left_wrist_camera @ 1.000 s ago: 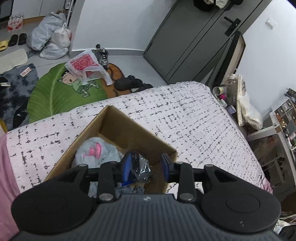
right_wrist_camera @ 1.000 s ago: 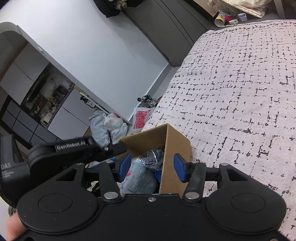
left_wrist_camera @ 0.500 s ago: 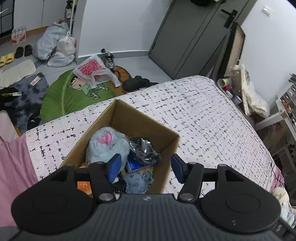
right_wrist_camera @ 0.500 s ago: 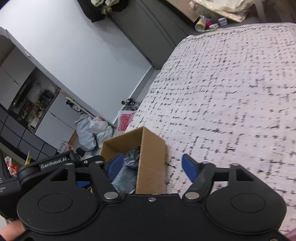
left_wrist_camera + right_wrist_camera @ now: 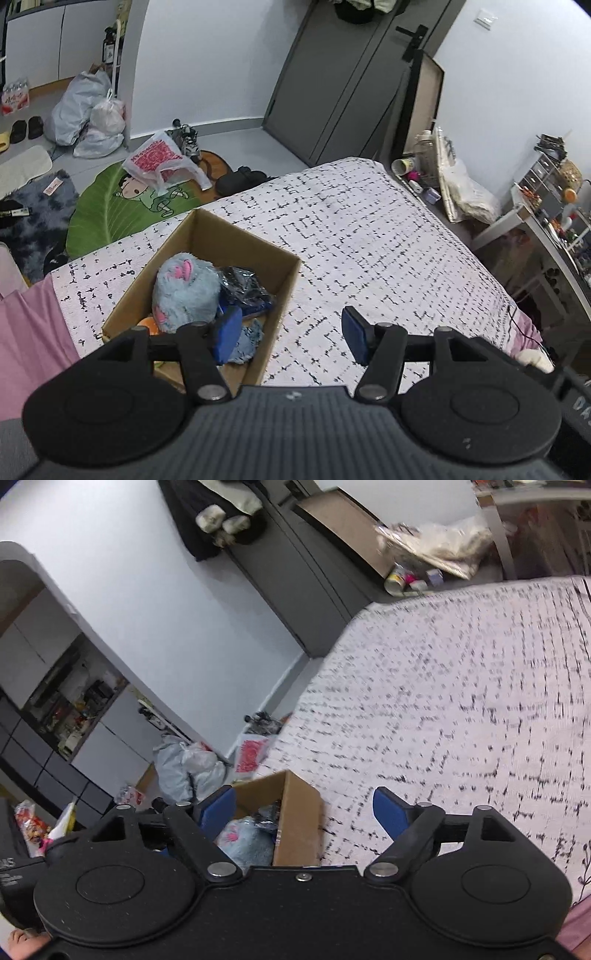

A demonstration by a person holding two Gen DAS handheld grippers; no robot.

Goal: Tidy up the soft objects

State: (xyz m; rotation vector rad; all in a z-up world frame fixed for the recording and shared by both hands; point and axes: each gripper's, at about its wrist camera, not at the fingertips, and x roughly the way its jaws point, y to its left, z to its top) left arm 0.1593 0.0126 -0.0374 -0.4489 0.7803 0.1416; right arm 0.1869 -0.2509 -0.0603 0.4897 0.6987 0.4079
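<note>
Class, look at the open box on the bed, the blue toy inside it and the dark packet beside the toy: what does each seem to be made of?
Box: brown corrugated cardboard, matte, with raw cut edges.
Blue toy: plush fabric, fuzzy pile, with pink patches.
Dark packet: probably thin plastic film, since it is crinkled and throws glossy highlights; its contents cannot be made out.

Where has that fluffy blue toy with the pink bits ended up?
In the left wrist view the fluffy blue toy lies inside the cardboard box on the bed, with a dark shiny plastic packet right beside it.
</note>
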